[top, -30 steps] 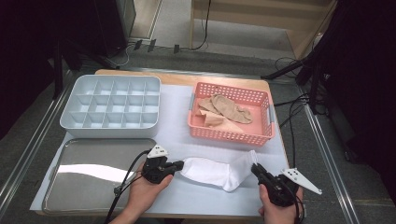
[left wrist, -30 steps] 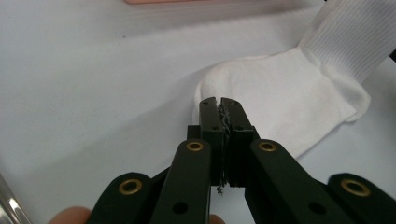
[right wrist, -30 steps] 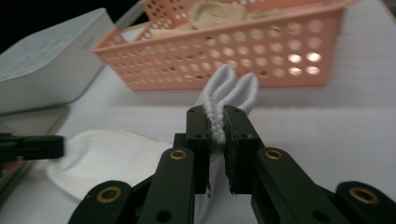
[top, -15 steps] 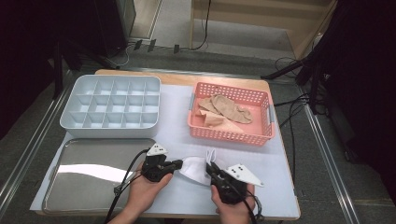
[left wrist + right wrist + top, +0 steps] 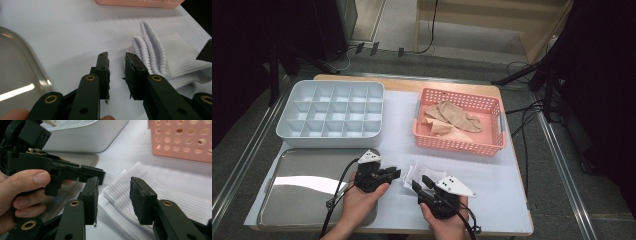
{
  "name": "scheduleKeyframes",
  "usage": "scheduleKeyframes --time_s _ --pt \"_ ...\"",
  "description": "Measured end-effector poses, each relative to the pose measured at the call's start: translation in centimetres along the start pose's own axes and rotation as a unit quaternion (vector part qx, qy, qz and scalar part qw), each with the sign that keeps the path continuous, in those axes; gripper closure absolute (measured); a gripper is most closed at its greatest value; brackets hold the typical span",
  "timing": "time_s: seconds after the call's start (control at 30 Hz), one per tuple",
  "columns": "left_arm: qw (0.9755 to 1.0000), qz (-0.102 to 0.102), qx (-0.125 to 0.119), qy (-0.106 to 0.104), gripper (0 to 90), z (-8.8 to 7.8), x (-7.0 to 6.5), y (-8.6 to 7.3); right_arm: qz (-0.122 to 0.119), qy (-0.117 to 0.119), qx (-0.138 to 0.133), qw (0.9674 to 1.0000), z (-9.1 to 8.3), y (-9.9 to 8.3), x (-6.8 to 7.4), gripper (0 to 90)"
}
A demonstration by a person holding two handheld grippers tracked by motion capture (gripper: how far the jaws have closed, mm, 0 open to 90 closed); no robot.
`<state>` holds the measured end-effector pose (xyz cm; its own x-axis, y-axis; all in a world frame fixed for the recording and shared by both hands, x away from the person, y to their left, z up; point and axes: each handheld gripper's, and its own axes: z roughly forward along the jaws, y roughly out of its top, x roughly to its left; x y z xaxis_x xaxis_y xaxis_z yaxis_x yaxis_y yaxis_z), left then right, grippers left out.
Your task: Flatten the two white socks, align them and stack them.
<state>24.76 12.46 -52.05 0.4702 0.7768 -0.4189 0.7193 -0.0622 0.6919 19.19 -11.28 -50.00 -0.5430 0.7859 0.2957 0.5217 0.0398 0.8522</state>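
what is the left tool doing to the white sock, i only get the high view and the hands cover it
observer: The left tool has just been opening. Nothing is between its jaws, and the white sock lies beside them.
operator: and the right tool
observer: The right tool has just been opening too. Its jaws stand apart with ribbed sock showing in the gap, pads not pressing it.
operator: is the sock folded
observer: Yes, the left gripper view shows ribbed layers bunched at one edge.
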Motion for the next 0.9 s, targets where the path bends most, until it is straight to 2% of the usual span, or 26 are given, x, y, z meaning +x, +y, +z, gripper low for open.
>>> scheduleKeyframes --time_s 0.07,0.13,0.2,0.27,0.3,0.33,0.43,0.5,0.6,0.7,0.73,0.77,0.83,0.9 --pt "0.9999 -0.003 -0.005 -0.014 76.4 -0.2 -0.1 0.0 0.005 -0.003 0.011 0.9999 0.0 -0.1 -0.2 59.7" --pt "0.9997 0.003 -0.002 -0.026 77.6 -0.2 -0.4 0.0 0.005 0.002 0.024 0.9997 0.8 -0.3 -0.1 58.4" --pt "0.9995 0.008 0.002 -0.029 79.2 -0.1 -0.7 0.0 -0.005 0.002 0.036 0.9994 1.6 -0.5 0.3 56.9" --pt "0.9994 0.01 0.005 -0.032 81.1 0.0 -0.8 -0.1 -0.013 -0.005 0.043 0.999 2.1 -0.7 0.5 57.2" --pt "0.9994 0.012 0.008 -0.031 81.9 0.1 -0.8 -0.1 -0.022 -0.03 0.056 0.9978 3.0 -1.1 0.6 59.1" --pt "0.9993 0.014 0.012 -0.032 81.9 0.1 -0.8 -0.1 -0.022 -0.03 0.056 0.9978 3.0 -1.1 0.6 59.1" --pt "0.9994 0.017 0.016 -0.026 82.6 0.1 -0.7 -0.2 -0.046 -0.05 0.071 0.9952 3.8 -1.6 0.7 70.0" --pt "0.9995 0.014 0.012 -0.026 82.3 0.0 -0.6 -0.2 -0.057 -0.063 0.074 0.9937 3.7 -1.7 0.7 83.2" --pt "0.9995 0.015 0.012 -0.024 82.2 -0.1 -0.5 -0.2 -0.049 -0.063 0.073 0.9942 3.6 -1.6 0.5 87.1" --pt "0.9996 0.014 0.008 -0.023 81.4 -0.2 -0.5 -0.2 -0.047 -0.058 0.043 0.9962 2.7 -1.3 0.5 87.7" --pt "0.9996 0.014 0.008 -0.023 81.3 -0.2 -0.5 -0.2 -0.047 -0.058 0.043 0.9962 2.7 -1.3 0.5 87.7" --pt "0.9996 0.014 0.008 -0.021 81.3 -0.3 -0.4 -0.2 -0.049 -0.047 0.024 0.9974 2.0 -1.3 0.8 87.5" --pt "0.9997 0.013 0.009 -0.019 81.3 -0.3 -0.4 -0.2 -0.052 -0.044 0.018 0.9975 1.8 -1.3 1.0 87.4" --pt "0.9998 0.01 0.004 -0.015 81.0 -0.3 -0.4 -0.2 -0.061 -0.026 0.019 0.9976 1.8 -1.5 1.3 86.7"
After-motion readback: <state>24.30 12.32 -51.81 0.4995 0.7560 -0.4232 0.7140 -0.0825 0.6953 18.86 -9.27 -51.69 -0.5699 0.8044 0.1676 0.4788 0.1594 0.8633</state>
